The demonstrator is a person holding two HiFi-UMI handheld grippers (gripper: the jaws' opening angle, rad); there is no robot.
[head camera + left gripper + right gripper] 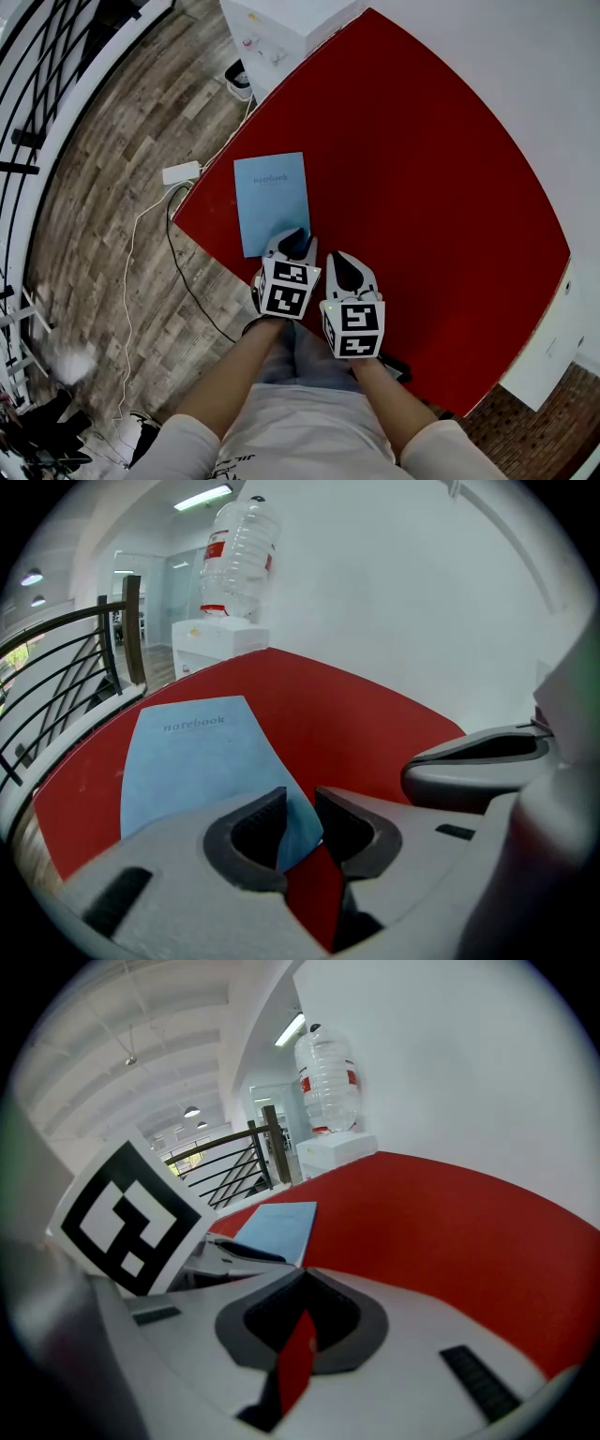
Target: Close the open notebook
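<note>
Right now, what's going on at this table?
A person holds a tool in each hand over the red table. The blue notebook lies closed, cover up, near the table's edge. The left tool sits at its near corner, jaws apart, corner between them, not pinched. The right tool is shut and empty.

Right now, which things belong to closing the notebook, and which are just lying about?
Job: notebook, already shut, on the red table; left gripper, open around its corner; right gripper.
Lying about: water dispenser; white adapter on the floor.
</note>
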